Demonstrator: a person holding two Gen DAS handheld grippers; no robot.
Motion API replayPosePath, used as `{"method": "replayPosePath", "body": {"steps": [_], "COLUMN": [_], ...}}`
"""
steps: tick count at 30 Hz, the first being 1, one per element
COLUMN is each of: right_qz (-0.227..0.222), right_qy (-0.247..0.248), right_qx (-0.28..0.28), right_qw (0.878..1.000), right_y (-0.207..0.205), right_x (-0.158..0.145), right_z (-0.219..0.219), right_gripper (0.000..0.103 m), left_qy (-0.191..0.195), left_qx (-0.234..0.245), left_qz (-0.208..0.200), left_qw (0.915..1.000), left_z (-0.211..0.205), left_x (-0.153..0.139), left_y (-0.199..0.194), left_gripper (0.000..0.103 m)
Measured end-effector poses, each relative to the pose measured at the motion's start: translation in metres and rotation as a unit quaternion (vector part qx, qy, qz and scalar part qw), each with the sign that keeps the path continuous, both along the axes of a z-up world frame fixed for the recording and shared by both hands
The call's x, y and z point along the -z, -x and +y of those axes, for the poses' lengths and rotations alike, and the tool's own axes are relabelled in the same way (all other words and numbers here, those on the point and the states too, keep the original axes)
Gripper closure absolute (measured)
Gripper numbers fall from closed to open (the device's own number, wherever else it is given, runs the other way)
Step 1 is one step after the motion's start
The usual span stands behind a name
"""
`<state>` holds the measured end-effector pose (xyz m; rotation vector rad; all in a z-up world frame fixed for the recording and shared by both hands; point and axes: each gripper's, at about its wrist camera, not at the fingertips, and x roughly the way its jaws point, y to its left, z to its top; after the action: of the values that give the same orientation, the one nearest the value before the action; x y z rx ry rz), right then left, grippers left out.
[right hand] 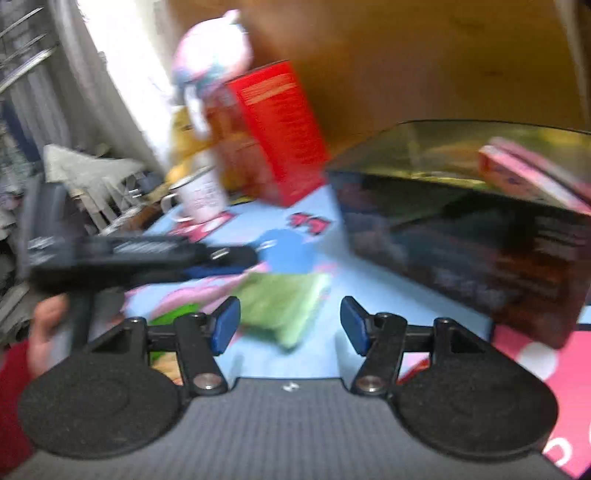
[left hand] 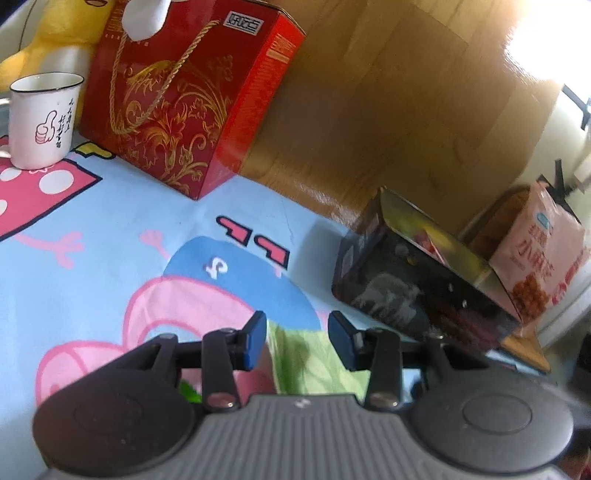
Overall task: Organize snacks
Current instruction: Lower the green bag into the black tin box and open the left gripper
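Note:
A green snack packet (left hand: pixel 314 354) lies flat on the cartoon-print tablecloth (left hand: pixel 122 229). My left gripper (left hand: pixel 297 326) hovers low over it. Its blue pads stand a little apart and the packet shows in the gap below them. In the right wrist view the same packet (right hand: pixel 284 306) lies just ahead of my right gripper (right hand: pixel 290 308), which is open wide with nothing pressed between its pads. The left gripper (right hand: pixel 229 258) reaches in from the left beside the packet. A dark open box (left hand: pixel 417 291) holds a pink packet (right hand: pixel 528 173).
A red gift box (left hand: pixel 184 110) with a gold rope handle stands at the back, next to a white mug (left hand: pixel 40 118) and a yellow plush toy (left hand: pixel 55 33). A pink snack bag (left hand: pixel 543 258) leans behind the dark box. A hand (right hand: pixel 48 325) and red sleeve (right hand: pixel 11 387) show at the left.

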<state>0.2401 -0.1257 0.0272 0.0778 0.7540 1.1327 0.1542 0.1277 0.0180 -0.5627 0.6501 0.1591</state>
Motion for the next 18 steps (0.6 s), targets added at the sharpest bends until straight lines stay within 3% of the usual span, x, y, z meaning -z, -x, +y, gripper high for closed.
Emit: {"method": "replayPosePath", "body": {"steps": [4,9,10,11,14,18], "right_qz": [-0.03,-0.067,-0.071,-0.072,-0.079,-0.104], "right_qy": [0.0,0.06,0.071,0.073,0.073,0.034], "right_qx": [0.003,-0.005,-0.008,-0.015,-0.024,-0.002], "right_qw": [1.0,0.996,0.995,0.995,0.994,0.994], "right_y": [0.014,0.016,0.016,0.013,0.019,0.02], "right_x": [-0.002,0.012,0.016,0.018,0.012,-0.006], "right_z": [0.004,0.029,0.035,0.043,0.043,0.03], "right_gripper": [0.04,0.043,0.048,0.062,0.071,0.073], "left_qy": [0.0,0.013,0.009,0.005,0.002,0.019], "left_qx": [0.015,0.025,0.025,0.026,0.029,0.03], "left_qz": [0.009,0.018,0.016,0.015,0.013,-0.036], "left_qw": [0.9999,0.9994,0.9995,0.9995,0.9995,0.9987], "left_z": [-0.007,-0.011,-0.013,-0.016,-0.023,-0.025], "left_x": [0.003,0.011,0.011,0.012,0.009,-0.017], "left_y": [0.004,-0.001,-0.003,-0.004,-0.009,-0.01], "left_gripper": [0.066,0.066,0.066,0.065,0.065,0.065]}}
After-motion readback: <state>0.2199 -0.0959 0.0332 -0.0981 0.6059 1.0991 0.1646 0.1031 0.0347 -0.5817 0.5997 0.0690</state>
